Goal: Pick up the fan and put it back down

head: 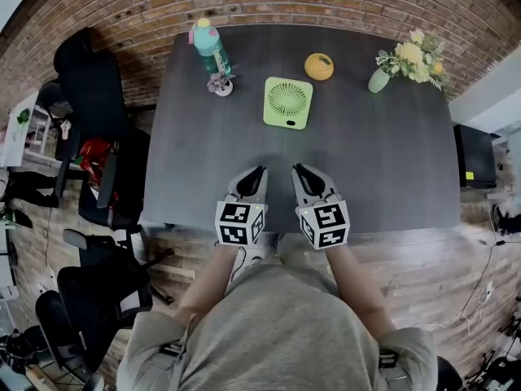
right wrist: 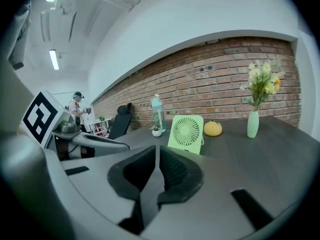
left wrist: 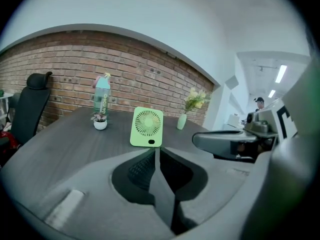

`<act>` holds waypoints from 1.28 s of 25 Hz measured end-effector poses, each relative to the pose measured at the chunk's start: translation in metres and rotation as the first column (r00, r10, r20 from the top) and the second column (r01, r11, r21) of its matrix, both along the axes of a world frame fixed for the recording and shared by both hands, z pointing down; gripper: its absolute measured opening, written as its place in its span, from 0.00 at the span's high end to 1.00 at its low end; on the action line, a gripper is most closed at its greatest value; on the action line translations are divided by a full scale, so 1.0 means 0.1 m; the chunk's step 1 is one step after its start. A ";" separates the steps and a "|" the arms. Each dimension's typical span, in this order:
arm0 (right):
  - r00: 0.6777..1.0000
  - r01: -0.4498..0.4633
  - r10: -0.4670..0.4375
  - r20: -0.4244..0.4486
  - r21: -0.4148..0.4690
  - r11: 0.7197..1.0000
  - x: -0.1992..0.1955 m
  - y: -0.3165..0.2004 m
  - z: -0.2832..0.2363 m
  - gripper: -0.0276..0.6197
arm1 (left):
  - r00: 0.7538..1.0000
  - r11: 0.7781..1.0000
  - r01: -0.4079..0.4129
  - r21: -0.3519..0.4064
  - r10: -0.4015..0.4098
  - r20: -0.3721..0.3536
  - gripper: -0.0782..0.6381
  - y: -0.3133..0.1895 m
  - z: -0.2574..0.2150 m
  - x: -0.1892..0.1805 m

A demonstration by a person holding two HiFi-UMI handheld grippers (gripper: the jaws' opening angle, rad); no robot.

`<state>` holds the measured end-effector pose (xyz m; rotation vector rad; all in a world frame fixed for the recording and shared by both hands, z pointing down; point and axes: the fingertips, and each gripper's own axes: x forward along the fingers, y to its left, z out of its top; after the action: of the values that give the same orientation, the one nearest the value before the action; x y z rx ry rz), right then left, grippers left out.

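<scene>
A light green square fan (head: 288, 102) stands upright on the dark table (head: 391, 169), facing the person; it also shows in the left gripper view (left wrist: 147, 127) and the right gripper view (right wrist: 186, 133). Both grippers hover side by side over the table's near edge, well short of the fan. My left gripper (head: 257, 172) has its jaws together with nothing between them. My right gripper (head: 299, 171) is likewise shut and empty.
A teal bottle (head: 209, 46) and a small potted plant (head: 220, 84) stand at the back left, an orange fruit (head: 319, 66) behind the fan, a vase of flowers (head: 404, 60) at the back right. Black office chairs (head: 98, 96) stand left of the table. A person (right wrist: 77, 106) stands far off.
</scene>
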<state>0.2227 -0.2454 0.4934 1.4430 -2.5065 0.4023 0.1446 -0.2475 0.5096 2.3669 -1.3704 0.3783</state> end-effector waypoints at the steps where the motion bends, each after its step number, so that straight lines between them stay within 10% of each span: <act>1: 1.000 -0.006 0.006 0.001 0.005 1.000 -0.02 0.08 -0.02 0.92 | 1.000 1.000 -0.006 -0.001 0.006 0.002 0.84 0.08 -0.01 -0.02; 32: 1.000 -0.018 0.017 0.010 0.109 0.994 -0.77 2.38 -0.45 0.95 | 0.997 0.992 -0.071 0.103 0.074 -0.022 0.85 2.27 -0.47 -0.63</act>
<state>0.1456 -0.0077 0.4489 1.5067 -2.5611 0.2795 0.0813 -0.0202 0.4629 2.5016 -1.3241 0.3029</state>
